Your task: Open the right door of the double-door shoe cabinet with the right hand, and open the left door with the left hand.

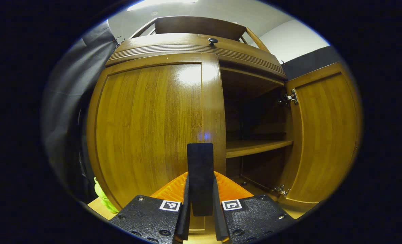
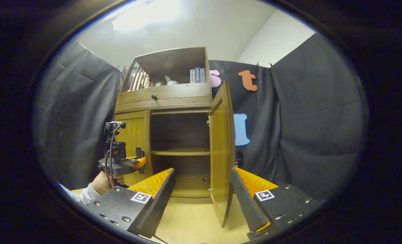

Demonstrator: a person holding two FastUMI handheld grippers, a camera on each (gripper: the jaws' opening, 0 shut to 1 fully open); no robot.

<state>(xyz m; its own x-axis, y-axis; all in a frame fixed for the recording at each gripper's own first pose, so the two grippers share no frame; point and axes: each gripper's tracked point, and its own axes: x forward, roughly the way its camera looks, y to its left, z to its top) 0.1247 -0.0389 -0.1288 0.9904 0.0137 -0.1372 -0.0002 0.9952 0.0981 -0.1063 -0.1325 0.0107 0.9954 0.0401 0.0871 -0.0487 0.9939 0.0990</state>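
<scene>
Left gripper view has the glossy brown left door (image 1: pixel 153 128) closed, the left gripper (image 1: pixel 201 189) pinched tight on its dark handle (image 1: pixel 200 169). Right of it, the right door (image 2: pixel 221 149) stands swung outward between the right gripper's (image 2: pixel 201 189) wide-spread fingers, untouched.

Left gripper (image 1: pixel 201 203) nearly closed, fingers (image 1: pixel 186 217) close together with a dark flat piece upright between them; whether pressing on it, unclear. Seen also in the right gripper view, level, held by a hand (image 2: pixel 102 183) in a pale sleeve (image 2: pixel 82 196). Right gripper (image 2: pixel 201 200) spread wide.
</scene>
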